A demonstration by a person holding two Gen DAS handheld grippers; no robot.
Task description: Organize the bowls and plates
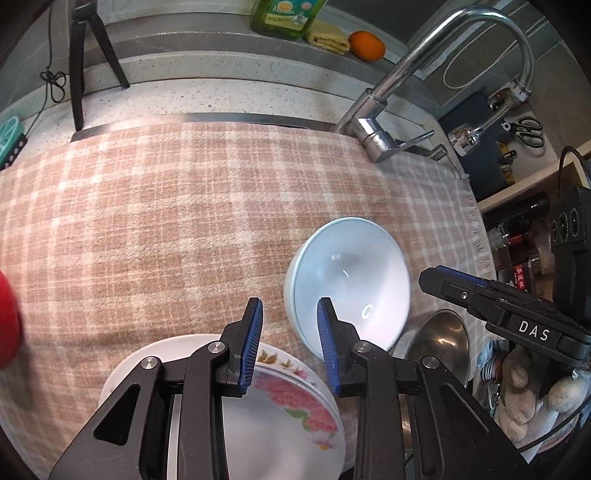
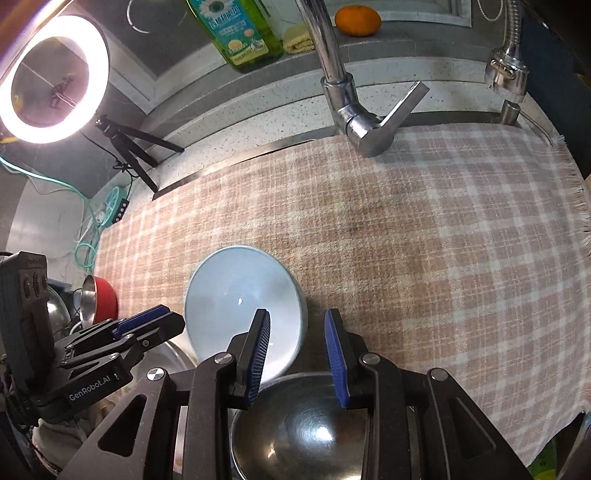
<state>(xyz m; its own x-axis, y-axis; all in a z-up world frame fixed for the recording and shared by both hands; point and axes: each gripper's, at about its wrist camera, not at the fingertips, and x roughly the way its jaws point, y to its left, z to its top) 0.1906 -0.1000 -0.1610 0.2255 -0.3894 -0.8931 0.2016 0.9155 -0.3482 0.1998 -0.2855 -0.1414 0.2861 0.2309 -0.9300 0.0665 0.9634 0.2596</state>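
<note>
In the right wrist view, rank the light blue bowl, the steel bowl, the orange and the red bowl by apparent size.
1. Steel bowl, partly cut off and nearest the camera, so unsure against the next
2. Light blue bowl
3. Red bowl, partly hidden
4. Orange

Counter (image 2: 236,122): speckled pale stone, with a raised grey ledge behind it.
Cloth (image 1: 166,206): pink and white check, spread across the work surface, fringed at the right edge.
Tap (image 1: 417,70): chrome, curved spout, rising at the cloth's back edge.
Ring light (image 2: 55,79): lit, on a black tripod (image 2: 136,147) at the left of the counter.
Ledge items: green bottle (image 2: 240,33), folded yellow rag (image 1: 328,38), orange (image 2: 357,20).
Scissors (image 1: 528,129): hanging at the far right.
</note>
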